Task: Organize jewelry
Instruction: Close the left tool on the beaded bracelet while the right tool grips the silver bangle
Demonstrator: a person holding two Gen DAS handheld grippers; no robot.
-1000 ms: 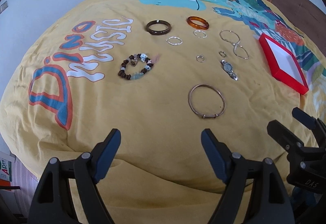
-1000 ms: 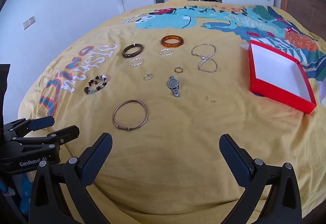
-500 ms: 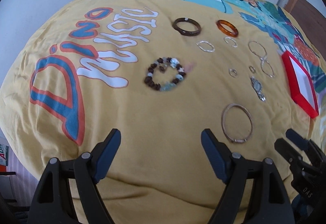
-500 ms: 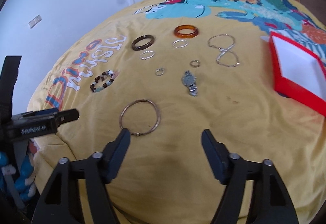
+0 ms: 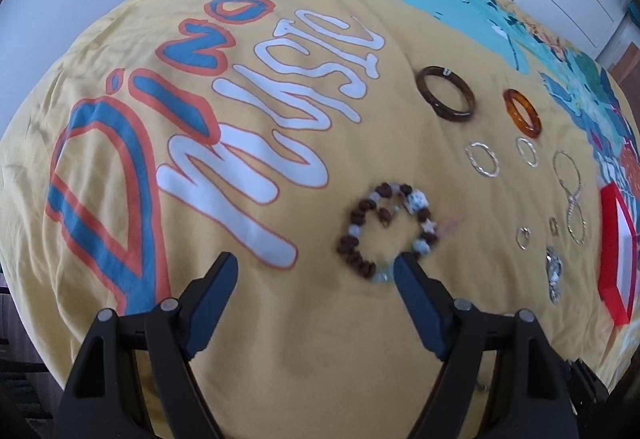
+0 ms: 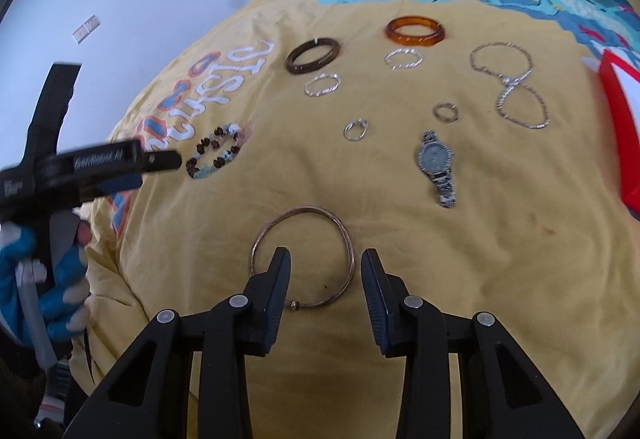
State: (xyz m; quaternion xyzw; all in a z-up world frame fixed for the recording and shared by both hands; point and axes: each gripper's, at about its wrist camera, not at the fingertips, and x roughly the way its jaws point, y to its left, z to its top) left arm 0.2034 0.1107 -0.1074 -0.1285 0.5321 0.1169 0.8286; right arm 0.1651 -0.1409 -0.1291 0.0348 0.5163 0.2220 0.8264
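Note:
Jewelry lies spread on a yellow bedspread (image 5: 320,327). A beaded bracelet (image 5: 384,229) lies just ahead of my open, empty left gripper (image 5: 316,271), near its right fingertip. It also shows in the right wrist view (image 6: 216,156). A thin metal bangle (image 6: 303,257) lies under my right gripper (image 6: 325,271), whose jaws are partly closed and straddle the bangle's right side without gripping it. Also present are a watch (image 6: 437,167), a brown bangle (image 6: 313,55), an amber bangle (image 6: 415,31), a chain (image 6: 508,87) and several small rings.
A red box (image 6: 618,111) with a white inside sits at the right edge; it also shows in the left wrist view (image 5: 618,251). The left gripper (image 6: 80,171), held by a gloved hand, is at the left of the right wrist view. A white wall and wardrobes stand behind the bed.
My left gripper has moved forward and left to the beaded bracelet. My right gripper has moved forward over the thin bangle and its jaws have narrowed.

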